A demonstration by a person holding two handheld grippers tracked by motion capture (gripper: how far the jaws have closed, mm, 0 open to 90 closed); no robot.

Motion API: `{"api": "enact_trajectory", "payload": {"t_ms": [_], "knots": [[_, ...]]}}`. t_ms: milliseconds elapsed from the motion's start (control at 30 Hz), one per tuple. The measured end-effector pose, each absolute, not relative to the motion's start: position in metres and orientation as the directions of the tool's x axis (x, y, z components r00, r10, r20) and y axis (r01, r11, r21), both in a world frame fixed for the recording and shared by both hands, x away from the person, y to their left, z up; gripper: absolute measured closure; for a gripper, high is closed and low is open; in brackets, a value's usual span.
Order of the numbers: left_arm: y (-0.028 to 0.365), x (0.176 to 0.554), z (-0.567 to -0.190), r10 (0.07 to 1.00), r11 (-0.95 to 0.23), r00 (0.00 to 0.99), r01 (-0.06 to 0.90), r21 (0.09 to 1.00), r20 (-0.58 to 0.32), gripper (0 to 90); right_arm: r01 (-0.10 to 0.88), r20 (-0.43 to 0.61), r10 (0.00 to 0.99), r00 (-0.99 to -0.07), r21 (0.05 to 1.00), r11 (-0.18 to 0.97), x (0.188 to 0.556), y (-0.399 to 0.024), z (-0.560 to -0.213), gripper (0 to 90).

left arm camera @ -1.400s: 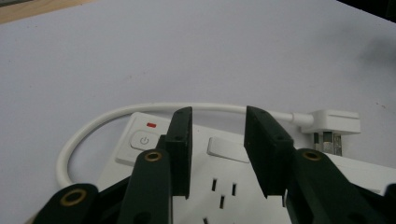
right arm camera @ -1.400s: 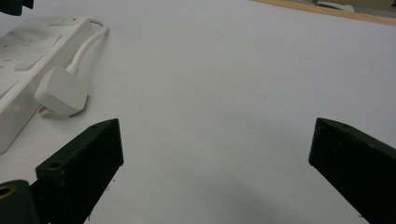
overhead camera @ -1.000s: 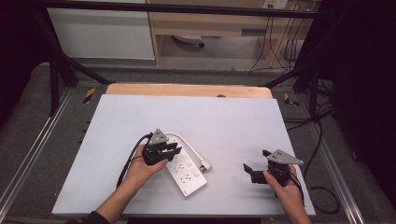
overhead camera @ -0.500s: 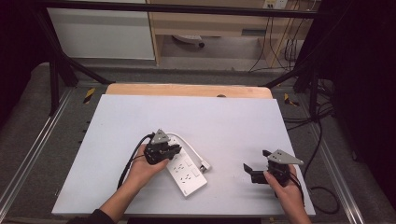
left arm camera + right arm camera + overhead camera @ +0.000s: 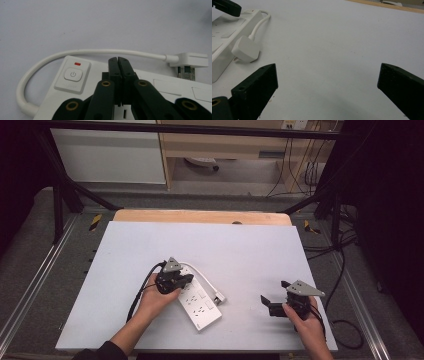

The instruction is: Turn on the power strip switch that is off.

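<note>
Figure: two hand-held tools above a white tabletop (image 5: pixel 240 245), described from the near edge outward. Nearest the person, the right tool (image 5: pixel 280 304) hovered low over bare surface with its jaws spread wide and nothing between them, well apart from the work. The left tool (image 5: pixel 118 61) had just drawn its jaws together until they met, gripping nothing, with the tips poised over the switch end of the power strip (image 5: pixel 200 301), just beside the power button (image 5: pixel 73 74) and its red indicator (image 5: pixel 77 64). The strip lay flat and slanted near the tabletop's middle front; its short cord (image 5: pixel 45 61) looped round from the switch end to the plug (image 5: pixel 245 48), which lay against the strip's far side. The hard, smooth plastic body would probably be light, rigid and somewhat slippery, best clamped across its long edges; the cord looked flexible and a poor handle; the button likely needed only a firm downward press
</note>
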State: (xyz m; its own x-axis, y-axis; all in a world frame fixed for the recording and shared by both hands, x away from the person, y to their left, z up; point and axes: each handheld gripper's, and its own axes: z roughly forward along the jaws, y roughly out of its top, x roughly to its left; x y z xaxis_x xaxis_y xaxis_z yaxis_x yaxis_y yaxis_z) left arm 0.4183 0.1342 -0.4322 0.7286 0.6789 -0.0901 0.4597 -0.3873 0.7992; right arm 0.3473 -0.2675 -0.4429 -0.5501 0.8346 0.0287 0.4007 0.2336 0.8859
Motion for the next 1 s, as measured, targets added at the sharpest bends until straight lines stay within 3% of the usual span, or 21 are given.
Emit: {"api": "enact_trajectory", "payload": {"t_ms": [1000], "knots": [[0.1307, 0.423, -0.4352, 0.669, -0.404, 0.737, 0.467, 0.787, -0.094, 90.0, 0.4, 0.028, 0.833, -0.553, 0.885, 0.237, 0.347, -0.2676, -0.4428, 3.6]]}}
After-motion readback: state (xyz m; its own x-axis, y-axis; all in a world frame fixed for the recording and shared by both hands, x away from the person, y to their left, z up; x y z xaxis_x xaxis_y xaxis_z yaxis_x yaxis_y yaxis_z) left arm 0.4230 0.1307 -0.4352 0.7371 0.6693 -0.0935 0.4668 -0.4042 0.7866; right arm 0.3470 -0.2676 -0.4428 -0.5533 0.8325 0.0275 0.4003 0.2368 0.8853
